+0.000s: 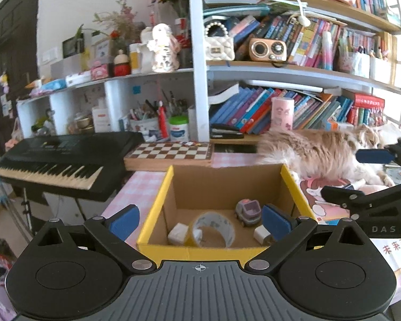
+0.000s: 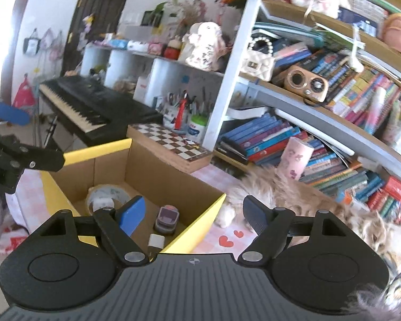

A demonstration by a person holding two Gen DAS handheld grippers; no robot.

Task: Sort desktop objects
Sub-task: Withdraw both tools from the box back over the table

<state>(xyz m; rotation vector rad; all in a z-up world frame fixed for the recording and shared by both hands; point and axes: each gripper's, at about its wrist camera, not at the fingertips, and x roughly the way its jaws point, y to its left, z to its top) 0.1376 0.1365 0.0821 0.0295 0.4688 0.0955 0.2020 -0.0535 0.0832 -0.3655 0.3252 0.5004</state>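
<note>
A: How are the two tongs?

B: The left gripper (image 1: pixel 200 220) is released, its blue pads wide apart and nothing between them. The right gripper (image 2: pixel 192 214) is also released and empty.

A: Where are the things for sorting?

B: In the open brown cardboard box with yellow rim (image 1: pixel 157 203) on the pink checked tablecloth (image 1: pixel 136 190). Inside lie a clear roll of tape (image 1: pixel 214 228), a small grey-purple toy car (image 1: pixel 247 211) and two small white blocks (image 1: pixel 177 233).

A: Anything beside?

B: A fluffy cream-orange cat (image 1: pixel 315 152) lies just right of the box.
</note>
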